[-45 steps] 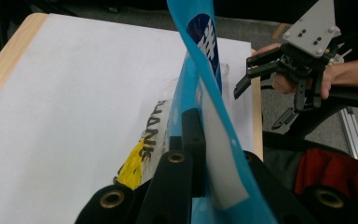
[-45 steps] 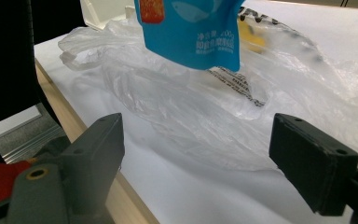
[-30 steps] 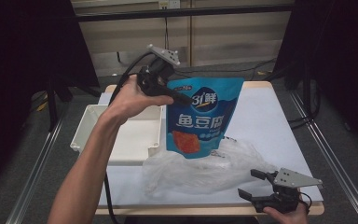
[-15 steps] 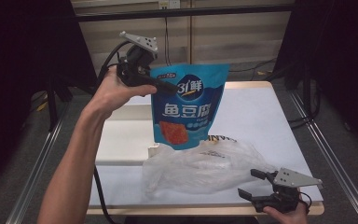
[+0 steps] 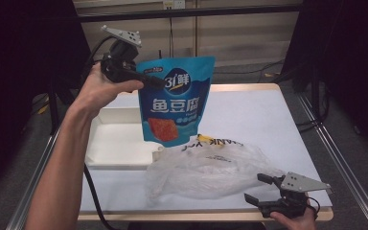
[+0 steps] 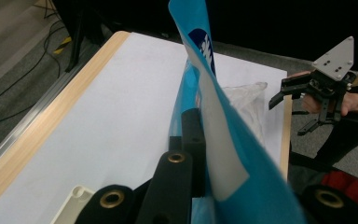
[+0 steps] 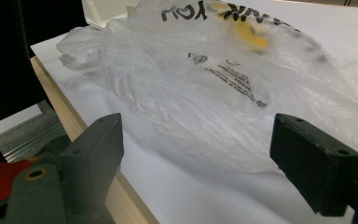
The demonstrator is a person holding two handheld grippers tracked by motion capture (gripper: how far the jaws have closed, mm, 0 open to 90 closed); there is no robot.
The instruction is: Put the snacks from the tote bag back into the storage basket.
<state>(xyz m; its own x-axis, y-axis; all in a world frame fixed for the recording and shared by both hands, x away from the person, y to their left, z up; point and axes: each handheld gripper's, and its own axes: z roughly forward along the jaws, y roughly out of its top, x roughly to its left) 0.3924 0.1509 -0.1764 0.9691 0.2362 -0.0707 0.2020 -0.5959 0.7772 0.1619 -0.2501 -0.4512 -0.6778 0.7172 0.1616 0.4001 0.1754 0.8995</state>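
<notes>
A blue snack pouch (image 5: 175, 103) with white print and a red food picture hangs in the air above the table's left half. My left gripper (image 5: 157, 81) is shut on its upper left edge. In the left gripper view the pouch (image 6: 223, 140) runs edge-on between the black jaws of my left gripper (image 6: 198, 135). A crumpled clear plastic bag (image 5: 211, 165) with black lettering lies on the white table near the front. My right gripper (image 5: 261, 189) rests open at the front right edge, just right of the bag (image 7: 205, 79), and nothing sits between the jaws of that gripper (image 7: 205, 158).
A white tray (image 5: 117, 139) sits on the table's left side, partly behind the hanging pouch; its corner (image 6: 72, 200) shows below my left jaws. The table's wooden rim (image 5: 211, 213) runs along the front. Dark stands and cables surround the table.
My left hand has carried the pouch up and to the left, so its bottom now hangs over the tray's edge. The right gripper has stayed put.
</notes>
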